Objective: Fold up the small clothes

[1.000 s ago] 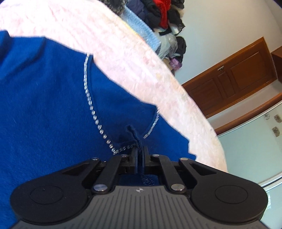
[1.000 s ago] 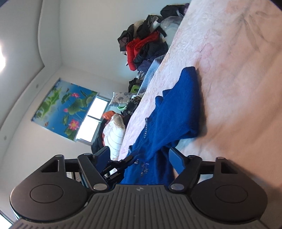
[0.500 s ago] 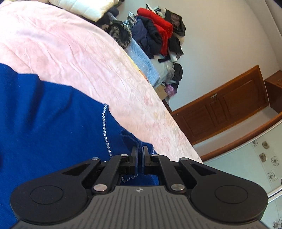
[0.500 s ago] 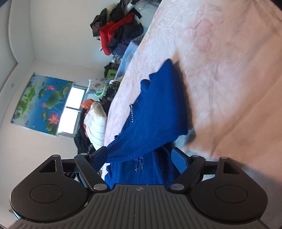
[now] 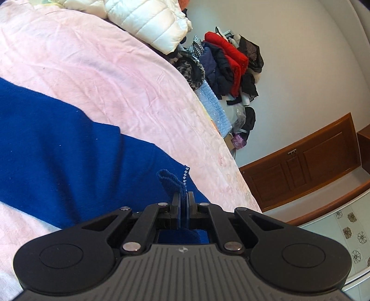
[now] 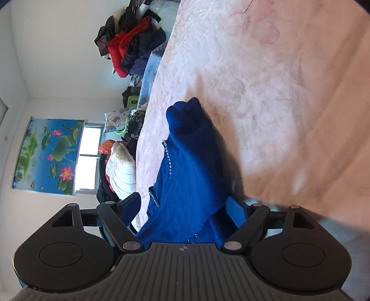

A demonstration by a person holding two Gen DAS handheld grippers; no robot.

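A small blue knitted garment (image 5: 69,148) with a line of silver beads lies on the pink bedspread (image 5: 111,69). My left gripper (image 5: 184,196) is shut on a fold of its edge, which sticks up between the fingers. In the right wrist view the same blue garment (image 6: 192,176) lies bunched and runs between the fingers of my right gripper (image 6: 185,208), which is open with its jaws wide apart on either side of the cloth.
A white puffer jacket (image 5: 150,20) lies at the far end of the bed. A pile of red and dark clothes (image 5: 229,64) is heaped past the bed edge by the wall. A wooden cabinet (image 5: 305,162) stands beyond. A lotus picture (image 6: 48,152) hangs beside a window.
My left gripper has drawn the pinched edge back and tilted up, so the garment's beaded trim has slid almost out of its view. My right gripper has moved closer over the bunched garment.
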